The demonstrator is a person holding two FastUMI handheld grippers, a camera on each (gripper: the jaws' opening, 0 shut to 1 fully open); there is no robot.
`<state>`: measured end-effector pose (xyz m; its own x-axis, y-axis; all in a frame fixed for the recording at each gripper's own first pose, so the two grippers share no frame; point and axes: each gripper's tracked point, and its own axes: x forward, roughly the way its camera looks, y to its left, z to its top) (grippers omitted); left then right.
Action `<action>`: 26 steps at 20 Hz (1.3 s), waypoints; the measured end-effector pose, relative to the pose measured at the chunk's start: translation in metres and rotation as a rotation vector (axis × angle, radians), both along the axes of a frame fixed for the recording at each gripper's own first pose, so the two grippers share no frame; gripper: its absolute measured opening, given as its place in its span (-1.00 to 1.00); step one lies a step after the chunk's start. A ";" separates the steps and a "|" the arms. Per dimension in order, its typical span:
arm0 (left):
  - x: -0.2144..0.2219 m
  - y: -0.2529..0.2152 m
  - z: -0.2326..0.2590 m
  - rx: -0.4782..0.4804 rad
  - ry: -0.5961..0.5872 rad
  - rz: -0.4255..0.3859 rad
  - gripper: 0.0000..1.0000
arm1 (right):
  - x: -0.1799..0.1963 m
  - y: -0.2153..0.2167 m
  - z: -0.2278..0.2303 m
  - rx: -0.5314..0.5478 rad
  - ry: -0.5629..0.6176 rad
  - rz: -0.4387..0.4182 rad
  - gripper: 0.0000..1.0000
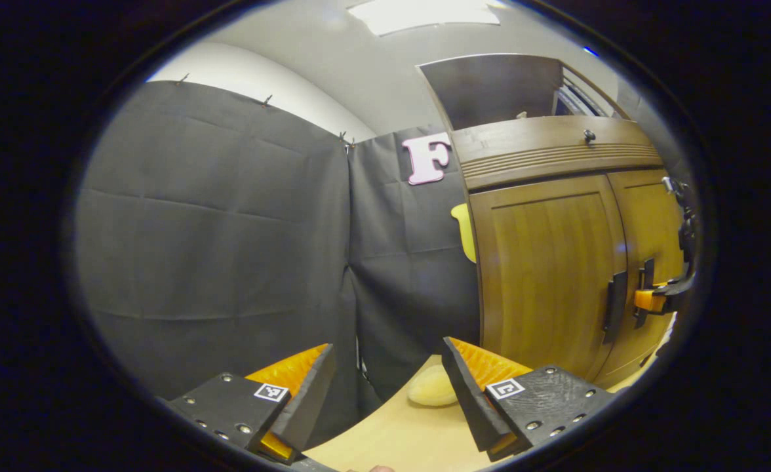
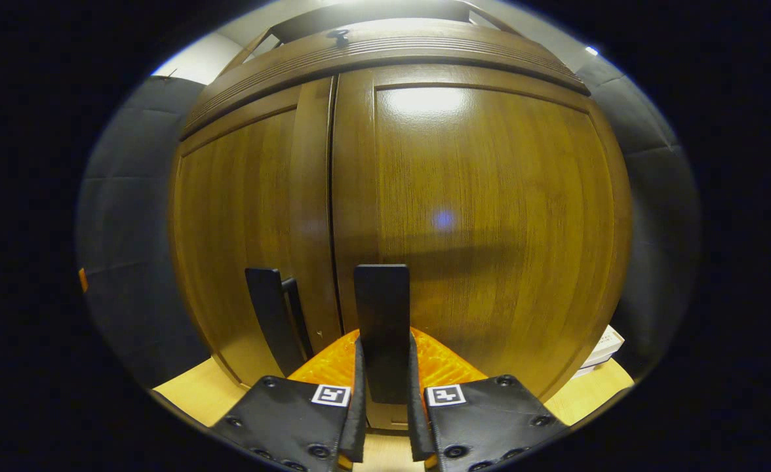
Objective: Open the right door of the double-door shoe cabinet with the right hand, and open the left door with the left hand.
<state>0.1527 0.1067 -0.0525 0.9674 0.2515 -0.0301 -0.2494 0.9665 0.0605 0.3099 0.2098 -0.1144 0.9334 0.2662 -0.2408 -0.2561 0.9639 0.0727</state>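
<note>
The brown wooden shoe cabinet (image 1: 556, 262) stands at the right of the left gripper view, both doors closed. My left gripper (image 1: 387, 346) is open and holds nothing, well short of the cabinet and left of it. The left door's dark handle (image 1: 615, 298) is free. In the right gripper view, my right gripper (image 2: 384, 367) is shut on the right door's dark vertical handle (image 2: 381, 308), with a finger on each side. That door (image 2: 490, 229) lies flush with the left door (image 2: 241, 229), whose handle (image 2: 271, 318) stands just to the left. The right gripper (image 1: 654, 300) also appears far off at the right door's handle.
The cabinet sits on a light wooden table (image 1: 392, 432). A pale rounded object (image 1: 433, 387) lies on the table near the cabinet's left corner. A small flat box (image 2: 600, 347) rests by the cabinet's right side. Black cloth walls close in behind and to the left.
</note>
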 end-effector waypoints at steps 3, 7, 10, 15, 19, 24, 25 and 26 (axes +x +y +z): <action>-0.005 -0.003 0.007 0.001 -0.011 -0.006 0.92 | -0.007 -0.002 0.000 -0.027 0.000 0.027 -0.72; -0.012 -0.007 0.018 -0.004 -0.021 -0.022 0.92 | -0.028 -0.006 0.004 -0.012 0.003 0.068 -0.66; -0.015 -0.008 0.032 -0.005 -0.030 -0.040 0.92 | -0.045 -0.012 0.006 0.008 0.011 0.104 -0.66; -0.021 -0.015 0.035 -0.006 -0.030 -0.079 0.92 | -0.075 -0.028 0.009 0.030 0.017 0.141 -0.67; -0.025 -0.017 0.040 0.007 -0.042 -0.106 0.92 | -0.098 -0.044 0.012 0.033 0.022 0.144 -0.67; -0.037 -0.025 0.055 0.002 -0.056 -0.143 0.92 | -0.120 -0.066 0.015 0.044 0.030 0.127 -0.67; -0.040 -0.026 0.057 0.006 -0.059 -0.152 0.92 | -0.125 -0.071 0.016 0.043 0.031 0.126 -0.67; -0.042 -0.027 0.061 0.010 -0.062 -0.161 0.92 | -0.130 -0.076 0.016 0.042 0.034 0.126 -0.67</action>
<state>0.1108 0.0799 0.0081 0.9952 0.0928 0.0324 -0.0946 0.9937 0.0595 0.1799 0.1336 -0.0983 0.8833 0.3917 -0.2575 -0.3720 0.9200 0.1233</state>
